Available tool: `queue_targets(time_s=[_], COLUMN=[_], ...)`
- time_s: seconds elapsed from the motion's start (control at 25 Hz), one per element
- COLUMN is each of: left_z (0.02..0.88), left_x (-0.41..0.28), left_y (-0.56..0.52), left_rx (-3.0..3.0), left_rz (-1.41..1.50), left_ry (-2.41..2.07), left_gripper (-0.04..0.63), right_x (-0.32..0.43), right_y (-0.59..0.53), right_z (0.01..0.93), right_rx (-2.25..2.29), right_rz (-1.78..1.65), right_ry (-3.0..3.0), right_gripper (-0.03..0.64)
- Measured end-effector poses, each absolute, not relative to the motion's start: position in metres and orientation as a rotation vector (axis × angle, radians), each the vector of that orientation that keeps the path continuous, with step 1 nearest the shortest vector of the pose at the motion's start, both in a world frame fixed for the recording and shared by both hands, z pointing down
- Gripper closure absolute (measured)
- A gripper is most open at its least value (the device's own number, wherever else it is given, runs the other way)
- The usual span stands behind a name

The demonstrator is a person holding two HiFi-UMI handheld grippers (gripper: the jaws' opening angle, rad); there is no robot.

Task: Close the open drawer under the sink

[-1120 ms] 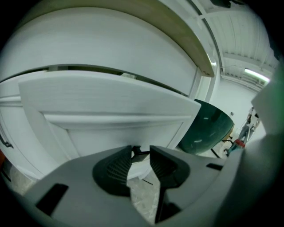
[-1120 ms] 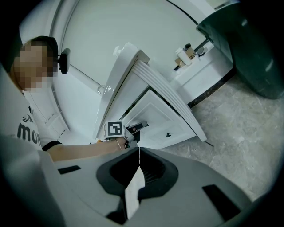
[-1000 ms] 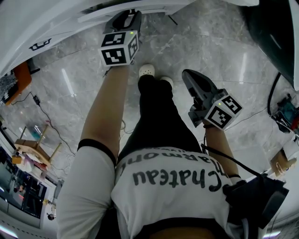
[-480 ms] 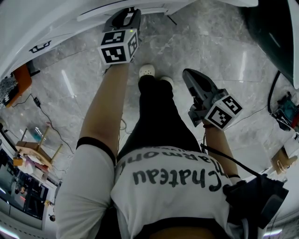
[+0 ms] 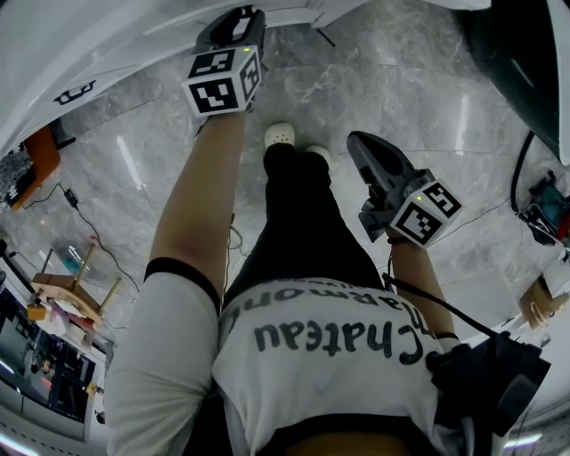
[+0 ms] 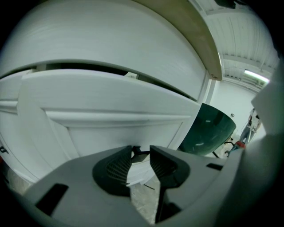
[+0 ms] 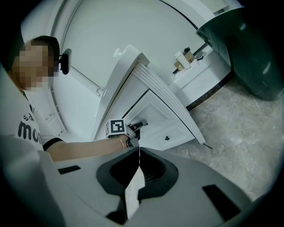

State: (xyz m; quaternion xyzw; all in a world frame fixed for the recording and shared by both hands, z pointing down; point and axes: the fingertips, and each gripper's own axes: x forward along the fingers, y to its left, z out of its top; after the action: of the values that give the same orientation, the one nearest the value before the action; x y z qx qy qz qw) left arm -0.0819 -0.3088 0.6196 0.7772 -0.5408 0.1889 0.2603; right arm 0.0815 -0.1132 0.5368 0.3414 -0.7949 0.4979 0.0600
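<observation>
The white panelled drawer front (image 6: 111,102) fills the left gripper view, close ahead of the jaws; a dark narrow gap (image 6: 88,67) runs along its upper edge, below the curved white body of the sink unit (image 6: 111,35). In the right gripper view the same drawer front (image 7: 155,116) juts out from the unit at a slant, with a small dark knob (image 7: 167,138) low on its panel.

The left hand-held gripper (image 6: 141,160) has its jaws a little apart with nothing clamped between them; only white panel edge and floor show through the slit. From the right gripper view, this left hand-held gripper (image 7: 135,126) reaches the upper part of the drawer front on an outstretched bare arm (image 7: 84,148); its tips look to be touching the panel. In the head view it sits at the top edge (image 5: 239,16) against the white unit.

The right hand-held gripper (image 7: 140,162) has its jaws pressed together on nothing; in the head view it hangs (image 5: 359,142) well apart from the drawer, over the grey marble floor (image 5: 401,80), beside the person's black trousers (image 5: 303,223).

A dark green glossy rounded tub (image 7: 244,48) stands on the floor to the right of the unit.
</observation>
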Motion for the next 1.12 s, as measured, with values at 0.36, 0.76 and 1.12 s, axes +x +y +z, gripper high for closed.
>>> queue_targets(time_s=[0.36,0.76,1.12], left_z=[0.617,0.618,0.586], left_x=[-0.081,-0.080,-0.087], left_y=[-0.307,-0.310,-0.292], left_rx=[2.105,2.088,2.033], left_rz=[0.492,0.491,0.530], left_ry=[-1.478,-1.458,-1.494], left_gripper=[0.469,0.469,0.469], right_x=[0.081,0.081,0.091], right_y=[-0.116,-0.120,-0.108], right_z=[0.535,0.527,0.476], right_rx=[1.050,1.073,1.094], right_rz=[1.515,1.498,1.439], right_ry=[-2.405,-2.414,-2.481], right_gripper=[0.604,0.604,0.604])
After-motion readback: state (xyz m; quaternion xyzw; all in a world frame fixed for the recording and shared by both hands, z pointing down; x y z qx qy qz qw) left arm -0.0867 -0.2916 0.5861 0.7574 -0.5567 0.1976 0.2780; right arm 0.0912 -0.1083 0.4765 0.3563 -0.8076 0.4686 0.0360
